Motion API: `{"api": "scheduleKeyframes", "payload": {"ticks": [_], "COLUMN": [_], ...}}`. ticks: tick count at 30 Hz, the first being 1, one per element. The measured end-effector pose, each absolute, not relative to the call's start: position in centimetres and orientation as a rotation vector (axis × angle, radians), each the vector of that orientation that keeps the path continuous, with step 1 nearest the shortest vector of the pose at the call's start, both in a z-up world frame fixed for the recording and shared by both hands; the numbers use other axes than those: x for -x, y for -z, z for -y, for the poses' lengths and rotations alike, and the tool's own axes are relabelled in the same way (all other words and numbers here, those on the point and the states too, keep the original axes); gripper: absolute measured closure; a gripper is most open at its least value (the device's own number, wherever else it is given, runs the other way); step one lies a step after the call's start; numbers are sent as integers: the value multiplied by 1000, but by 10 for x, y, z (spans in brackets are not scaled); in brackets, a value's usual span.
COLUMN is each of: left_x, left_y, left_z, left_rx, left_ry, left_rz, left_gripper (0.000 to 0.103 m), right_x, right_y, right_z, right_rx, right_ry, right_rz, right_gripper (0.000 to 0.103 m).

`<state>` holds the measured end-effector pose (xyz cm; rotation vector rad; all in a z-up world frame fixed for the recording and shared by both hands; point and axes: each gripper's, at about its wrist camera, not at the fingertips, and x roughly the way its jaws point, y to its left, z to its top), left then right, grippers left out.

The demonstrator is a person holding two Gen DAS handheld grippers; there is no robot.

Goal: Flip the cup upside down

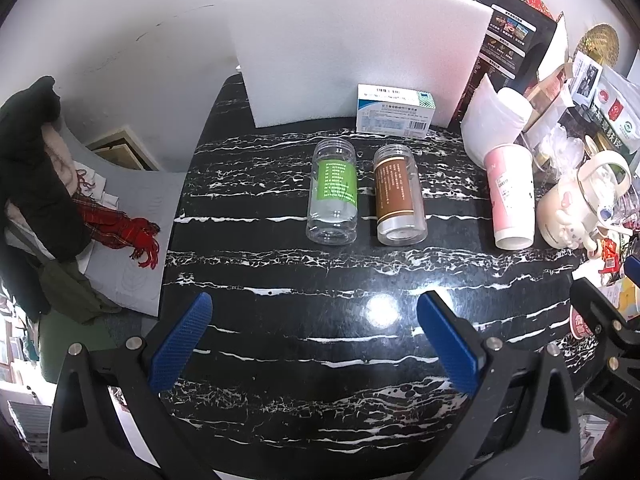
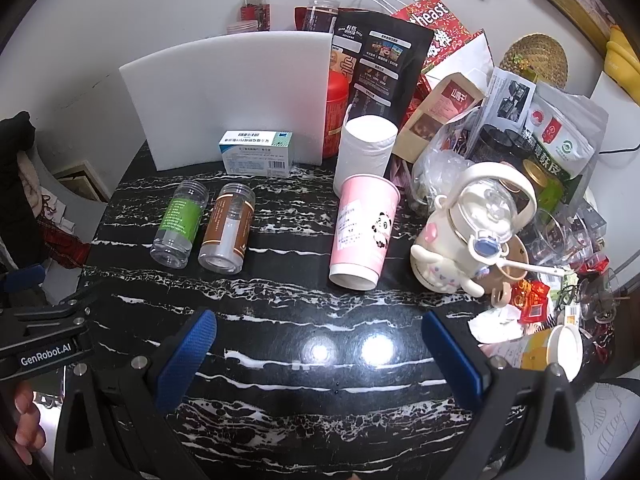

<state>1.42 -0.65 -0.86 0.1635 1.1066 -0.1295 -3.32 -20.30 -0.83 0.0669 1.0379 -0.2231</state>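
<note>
A pink paper cup (image 2: 362, 232) with a panda print stands on the black marble table (image 2: 320, 360), wide end up and narrow end down; it also shows in the left wrist view (image 1: 512, 196). My right gripper (image 2: 320, 356) is open and empty, hovering over the table in front of the cup. My left gripper (image 1: 316, 340) is open and empty, in front of two clear jars. The left gripper body shows at the left of the right wrist view (image 2: 44, 340).
A green-label jar (image 1: 333, 192) and a brown-label jar (image 1: 398, 196) stand mid-table. A medicine box (image 1: 394, 110) leans on a white foam board (image 1: 352, 48). A cartoon kettle (image 2: 468, 236), a white roll (image 2: 366, 148) and cluttered bags crowd the right side.
</note>
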Motion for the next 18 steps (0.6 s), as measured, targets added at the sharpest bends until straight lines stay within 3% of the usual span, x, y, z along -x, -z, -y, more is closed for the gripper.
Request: {"api": "scheduleKeyframes", "payload": {"ticks": [18], "left_x": [-52], "left_y": [17], "left_z": [18], "left_rx": [-151], "left_ry": [129], "left_rz": [-1081], "left_gripper": [1], "right_x": [-6], "right_y": [28], "right_z": [218], "right_rx": [-76], "right_ry": [261], "right_rz": [-1054], "right_gripper": [1]}}
